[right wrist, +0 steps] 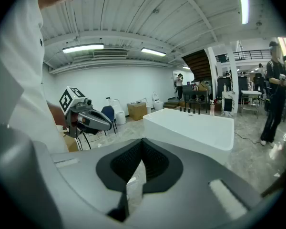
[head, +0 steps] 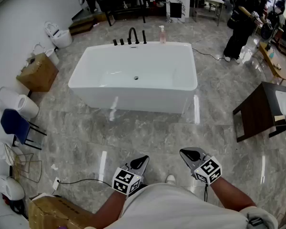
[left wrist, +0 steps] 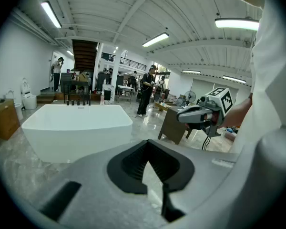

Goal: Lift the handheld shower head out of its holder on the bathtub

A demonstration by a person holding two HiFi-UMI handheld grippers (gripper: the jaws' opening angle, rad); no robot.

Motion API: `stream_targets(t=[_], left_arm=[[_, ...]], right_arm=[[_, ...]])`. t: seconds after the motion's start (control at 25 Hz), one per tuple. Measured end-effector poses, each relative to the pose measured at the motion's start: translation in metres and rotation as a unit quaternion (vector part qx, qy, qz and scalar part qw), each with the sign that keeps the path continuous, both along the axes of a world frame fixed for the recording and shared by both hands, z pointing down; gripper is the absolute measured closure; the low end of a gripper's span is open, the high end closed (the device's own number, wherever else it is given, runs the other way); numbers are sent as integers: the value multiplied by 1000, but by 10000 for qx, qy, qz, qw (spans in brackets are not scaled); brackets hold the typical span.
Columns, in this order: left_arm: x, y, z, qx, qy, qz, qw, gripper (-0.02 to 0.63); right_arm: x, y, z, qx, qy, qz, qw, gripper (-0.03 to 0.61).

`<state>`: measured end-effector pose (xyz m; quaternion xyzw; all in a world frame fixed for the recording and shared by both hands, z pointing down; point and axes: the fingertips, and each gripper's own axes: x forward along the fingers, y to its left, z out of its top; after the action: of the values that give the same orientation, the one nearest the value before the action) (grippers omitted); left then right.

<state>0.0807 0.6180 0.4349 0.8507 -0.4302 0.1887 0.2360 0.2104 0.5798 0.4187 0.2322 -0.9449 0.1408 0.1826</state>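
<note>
A white freestanding bathtub [head: 133,99] stands on the grey marble floor well ahead of me. On its far rim is a row of black fittings: small knobs, a curved spout [head: 132,34] and a slim upright stick, the handheld shower head [head: 144,36], in its holder. In the gripper views the fittings [left wrist: 78,99] [right wrist: 193,108] are small and distant. My left gripper [head: 142,160] [left wrist: 146,143] and right gripper [head: 188,152] [right wrist: 143,141] hover side by side close to my body, far short of the tub. Both have their jaws together with nothing between them.
A pink soap bottle [head: 162,34] stands on the tub rim beside the fittings. Toilets, a cardboard box [head: 38,73] and a blue chair [head: 16,123] line the left wall. A dark wooden cabinet [head: 260,111] is at the right, and a person [head: 240,25] stands behind it.
</note>
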Motion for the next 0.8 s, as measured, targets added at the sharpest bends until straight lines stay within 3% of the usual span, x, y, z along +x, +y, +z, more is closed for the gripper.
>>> stream_targets(t=[0.4,0.68,0.8], left_arm=[[33,-18,-1,105,-252,-186,9995,607],[15,-31,-5,193,-256,-380,9988,598],[-9,-55,-11,373,-105,-506,9980,396]], right_arm=[[29,-24,-9,186,-298,-184,9992,568],[14,-28,7,32,-316,-346,9989,568],[-3,-29,9,68,-315,-504,9982,566]])
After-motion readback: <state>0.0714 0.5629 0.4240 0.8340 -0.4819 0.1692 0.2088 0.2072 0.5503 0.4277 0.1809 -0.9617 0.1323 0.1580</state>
